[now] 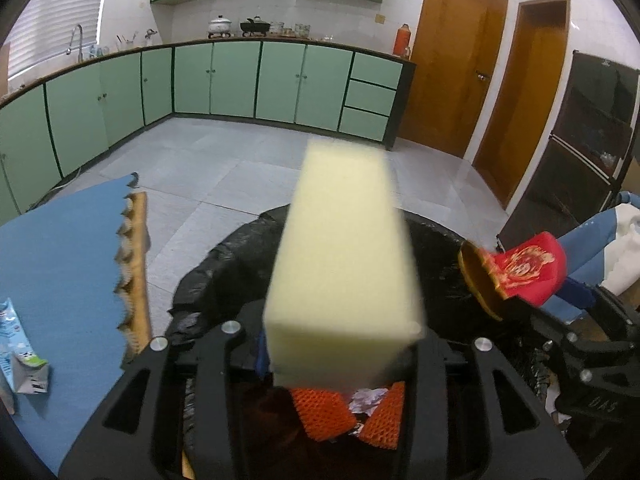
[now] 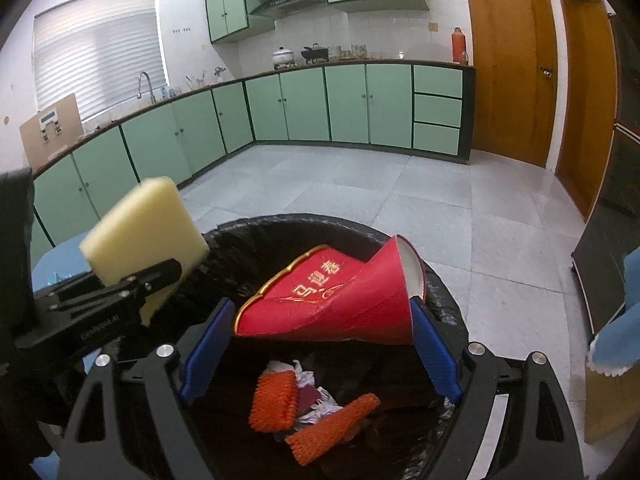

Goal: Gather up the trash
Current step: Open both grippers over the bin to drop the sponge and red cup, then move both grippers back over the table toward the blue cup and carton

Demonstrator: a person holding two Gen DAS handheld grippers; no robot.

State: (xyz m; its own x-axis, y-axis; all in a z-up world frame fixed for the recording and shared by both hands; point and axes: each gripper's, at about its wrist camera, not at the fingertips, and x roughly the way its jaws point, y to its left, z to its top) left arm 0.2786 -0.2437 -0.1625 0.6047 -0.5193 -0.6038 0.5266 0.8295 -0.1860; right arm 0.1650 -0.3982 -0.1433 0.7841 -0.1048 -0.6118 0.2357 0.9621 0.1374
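We have both grippers poised over the mouth of the black-lined trash bin [image 2: 448, 304], each carrying a piece of rubbish, so what the coming move depends on is whether each piece hangs above the opening.

Nearest us in the right wrist view, our right gripper [image 2: 320, 344] stands wide, its blue pads [image 2: 434, 354] on either side of the crushed red paper cup [image 2: 340, 300]. The cup lies crosswise between them, white-lined mouth towards the right pad, and it sits directly above the bin's inside. Whether the pads press on it or merely cradle it we cannot tell for sure, though it looks carried. Below it lie orange foam netting [image 2: 274, 402] and crumpled wrappers, already in the bin.

Our left gripper [image 1: 320, 364] has the pale yellow sponge block [image 1: 344, 264] between its jaws at the near end, its long axis running away from us and upward. The jaws look about half open; the blurred block may be slipping free, we judge. It hangs over the bin's near-left rim, the bin interior straight below and ahead.

Farther left, on the blue-covered counter [image 1: 60, 248], a milk carton [image 1: 20, 356] waits near the left edge, closer to our left hand.
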